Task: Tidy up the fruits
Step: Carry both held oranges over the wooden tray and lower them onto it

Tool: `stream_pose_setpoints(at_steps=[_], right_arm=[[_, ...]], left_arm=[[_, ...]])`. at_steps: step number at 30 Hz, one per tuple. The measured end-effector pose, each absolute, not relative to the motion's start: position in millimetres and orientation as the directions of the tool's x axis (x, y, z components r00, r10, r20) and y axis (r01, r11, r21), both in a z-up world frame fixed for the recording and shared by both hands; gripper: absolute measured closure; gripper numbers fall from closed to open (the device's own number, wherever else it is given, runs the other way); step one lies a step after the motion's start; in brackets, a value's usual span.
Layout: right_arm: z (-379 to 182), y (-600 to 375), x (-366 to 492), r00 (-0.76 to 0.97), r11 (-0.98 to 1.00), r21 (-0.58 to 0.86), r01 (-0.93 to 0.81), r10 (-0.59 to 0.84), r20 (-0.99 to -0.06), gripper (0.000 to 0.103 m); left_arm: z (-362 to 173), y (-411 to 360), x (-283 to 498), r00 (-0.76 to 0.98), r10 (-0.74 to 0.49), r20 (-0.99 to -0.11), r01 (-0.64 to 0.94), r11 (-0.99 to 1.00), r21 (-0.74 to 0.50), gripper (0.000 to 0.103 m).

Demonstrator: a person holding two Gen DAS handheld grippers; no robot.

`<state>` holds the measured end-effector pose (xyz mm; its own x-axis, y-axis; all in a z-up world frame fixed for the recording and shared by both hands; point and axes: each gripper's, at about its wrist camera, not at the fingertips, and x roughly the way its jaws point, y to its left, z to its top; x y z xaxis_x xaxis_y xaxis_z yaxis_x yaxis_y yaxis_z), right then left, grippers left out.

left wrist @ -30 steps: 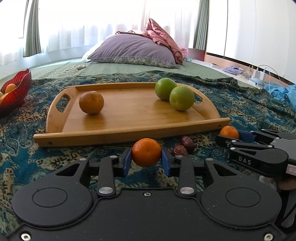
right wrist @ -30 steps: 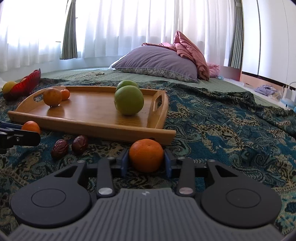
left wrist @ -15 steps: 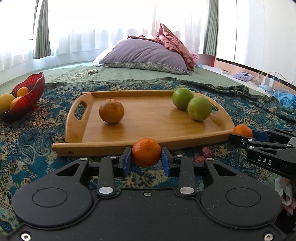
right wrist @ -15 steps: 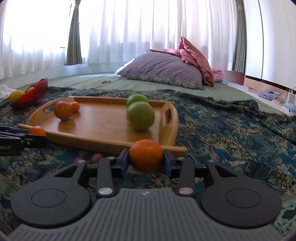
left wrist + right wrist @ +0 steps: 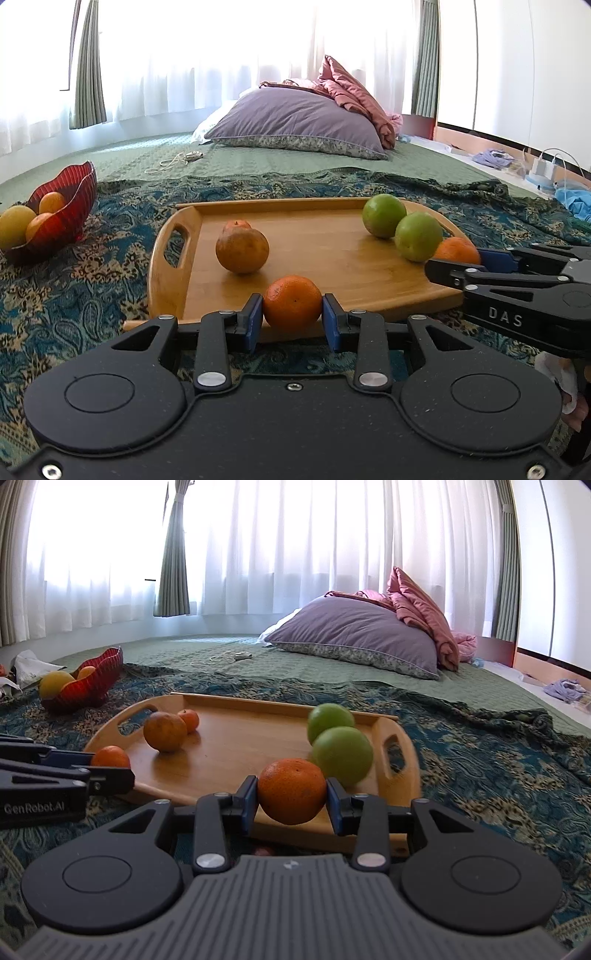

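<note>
My left gripper (image 5: 292,320) is shut on a small orange (image 5: 292,301) and holds it above the near edge of the wooden tray (image 5: 332,273). My right gripper (image 5: 291,799) is shut on another orange (image 5: 291,790) above the tray's (image 5: 236,746) near right corner. On the tray lie a brownish orange (image 5: 242,249), a small orange behind it (image 5: 237,223) and two green fruits (image 5: 384,215) (image 5: 418,237). The right gripper shows in the left wrist view (image 5: 458,254); the left gripper shows in the right wrist view (image 5: 110,764).
A red glass bowl (image 5: 79,195) with yellow and orange fruit stands left of the tray on the patterned blue cloth (image 5: 74,288). A purple pillow (image 5: 295,125) and pink bedding lie behind. Cables and clothes lie at far right (image 5: 546,166).
Both grippers have lifted and moved forward with their oranges, from cloth level in front of the tray to above its near edge. The dark dates on the cloth have dropped out of view.
</note>
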<state>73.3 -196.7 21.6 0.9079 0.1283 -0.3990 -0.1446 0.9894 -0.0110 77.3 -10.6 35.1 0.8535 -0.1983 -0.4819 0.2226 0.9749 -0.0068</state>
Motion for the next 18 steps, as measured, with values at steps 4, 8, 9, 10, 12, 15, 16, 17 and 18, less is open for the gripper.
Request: stream_pose_setpoints(at_steps=[4,8,9,10,12,15,16,17,18], right_arm=[[25.6,-190.6,86.9,0.904,0.989,0.002,-0.149,0.137,-0.406,0.06],[29.3,-187.3,104.4,0.897,0.988,0.031,-0.151,0.15,-0.416,0.06],[29.4,-186.7,109.0,0.894,0.988,0.04,-0.151,0.154,-0.422,0.06],[29.3,-186.2,113.4,0.89,0.987,0.05,-0.152,0.159,-0.427,0.06],[29.5,-185.4,124.2,0.881,0.986,0.068,-0.154,0.168,-0.442,0.06],[30.0,-181.9,139.2,0.874,0.987,0.063,-0.151,0.163,-0.458,0.06],[30.8,-180.8,143.8,0.873,0.987,0.059,-0.149,0.159,-0.461,0.06],[31.9,-180.0,148.8,0.872,0.987,0.058,-0.149,0.159,-0.464,0.06],[32.8,-179.2,152.9,0.871,0.987,0.056,-0.148,0.157,-0.465,0.06]], left_arm=[[38.8,-11.7,88.2,0.856,-0.212,-0.472,0.237,0.971,-0.005,0.07],[41.6,-14.7,108.8,0.846,-0.246,-0.474,0.266,0.964,-0.026,0.07],[42.5,-15.2,117.6,0.839,-0.257,-0.479,0.273,0.961,-0.036,0.07],[43.9,-15.2,125.2,0.835,-0.263,-0.483,0.278,0.96,-0.043,0.07],[47.6,-16.6,141.5,0.831,-0.265,-0.489,0.281,0.959,-0.043,0.07],[53.0,-16.1,166.7,0.822,-0.265,-0.504,0.282,0.958,-0.044,0.07],[54.1,-15.4,175.9,0.815,-0.264,-0.515,0.281,0.959,-0.046,0.07],[54.4,-15.0,184.1,0.81,-0.261,-0.525,0.277,0.96,-0.051,0.07],[54.7,-14.4,194.3,0.804,-0.257,-0.536,0.27,0.961,-0.056,0.07]])
